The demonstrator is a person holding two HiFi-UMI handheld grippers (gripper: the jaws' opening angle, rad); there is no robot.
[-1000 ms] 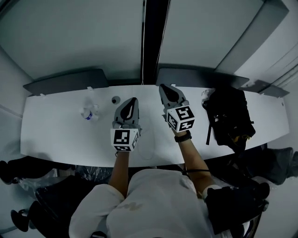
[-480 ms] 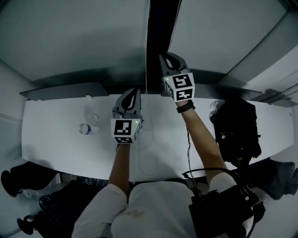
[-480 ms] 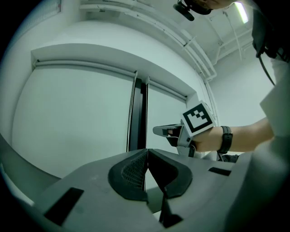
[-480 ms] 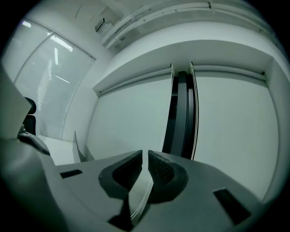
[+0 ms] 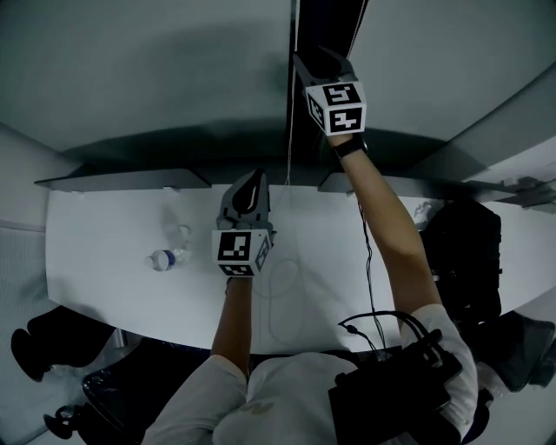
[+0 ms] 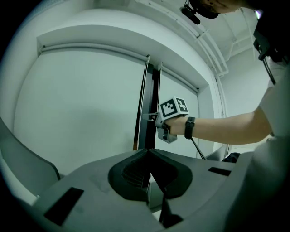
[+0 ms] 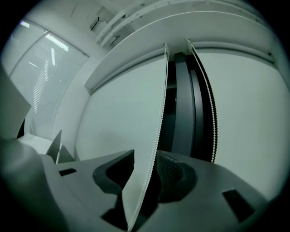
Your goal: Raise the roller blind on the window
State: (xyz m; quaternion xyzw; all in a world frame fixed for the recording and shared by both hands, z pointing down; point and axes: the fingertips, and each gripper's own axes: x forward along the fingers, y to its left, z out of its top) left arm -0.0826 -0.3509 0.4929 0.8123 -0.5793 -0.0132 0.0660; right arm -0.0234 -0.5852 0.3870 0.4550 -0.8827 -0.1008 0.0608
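Beside the dark window post (image 5: pixel 334 22), the right gripper (image 7: pixel 147 158) is opening its jaws around the bead chain (image 7: pixel 156 131) without pinching it. Below the post, the left gripper (image 5: pixel 254 184) is clamped shut, nothing visibly held. The roller blind (image 5: pixel 156 69) hangs lowered alongside.

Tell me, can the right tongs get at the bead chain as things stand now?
Probably yes. The bead chain hangs between the right tongs, whose jaws are opening around it; nothing else stands in the way, so closing should catch it.

A water bottle (image 5: pixel 165 258) and a black bag (image 5: pixel 469 252) flank the open table (image 5: pixel 113 226) stretch beneath the left gripper (image 5: pixel 254 178).
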